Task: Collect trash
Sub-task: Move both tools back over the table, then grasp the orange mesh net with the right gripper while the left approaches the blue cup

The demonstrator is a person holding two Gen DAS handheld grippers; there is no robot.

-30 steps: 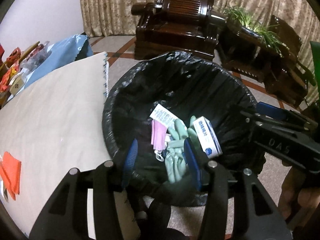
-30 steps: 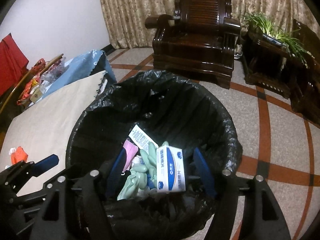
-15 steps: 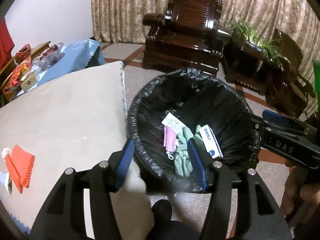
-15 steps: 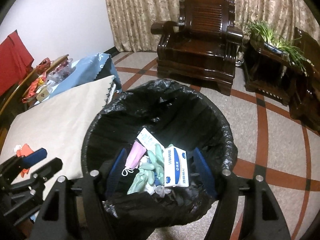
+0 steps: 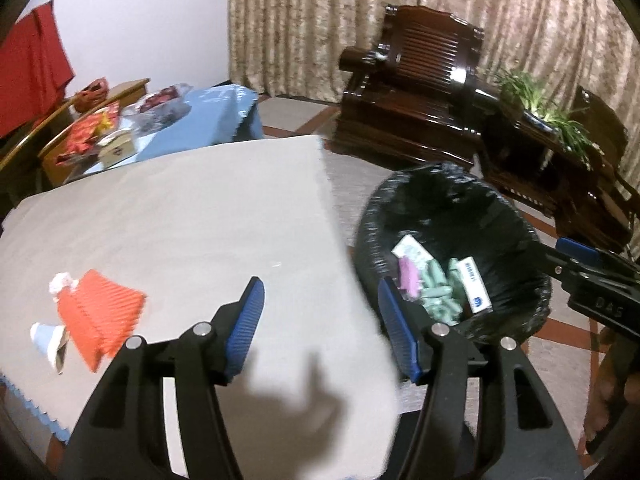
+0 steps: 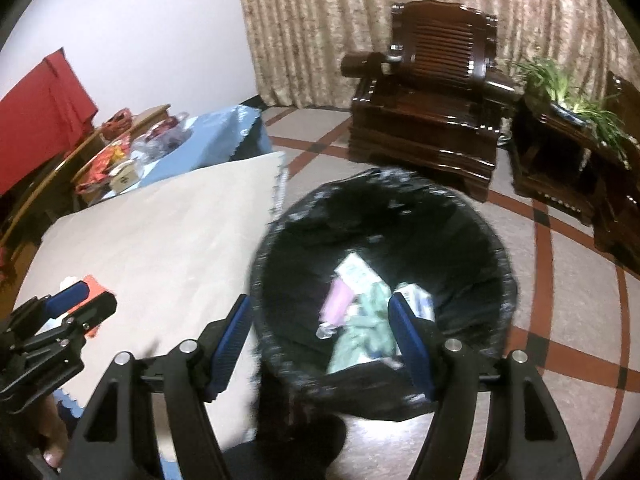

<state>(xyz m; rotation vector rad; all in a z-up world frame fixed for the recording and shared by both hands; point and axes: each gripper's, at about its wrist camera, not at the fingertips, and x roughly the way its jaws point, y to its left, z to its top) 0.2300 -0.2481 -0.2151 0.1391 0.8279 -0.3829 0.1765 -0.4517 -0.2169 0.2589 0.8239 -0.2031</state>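
A black-lined trash bin (image 5: 516, 224) stands on the floor right of the table; it also shows in the right wrist view (image 6: 492, 248). Inside lie a white box (image 5: 476, 286), green gloves (image 5: 438, 298), a pink mask (image 5: 409, 276) and a paper slip. An orange pleated piece of trash (image 5: 98, 314) lies on the beige table (image 5: 200, 220) at the left, with white scraps beside it. My left gripper (image 5: 320, 326) is open and empty above the table's right edge. My right gripper (image 6: 320, 334) is open and empty above the bin's near rim.
A blue-covered table (image 5: 208, 120) with packets and a box stands behind. A dark wooden armchair (image 6: 436, 112) and a plant stand (image 6: 568, 148) are across the tiled floor. A red cloth (image 5: 32, 68) hangs at far left.
Both grippers have pulled back and up from the bin and swung left; the left one now faces the table, with the orange trash closer to the middle of its view. Both stay open.
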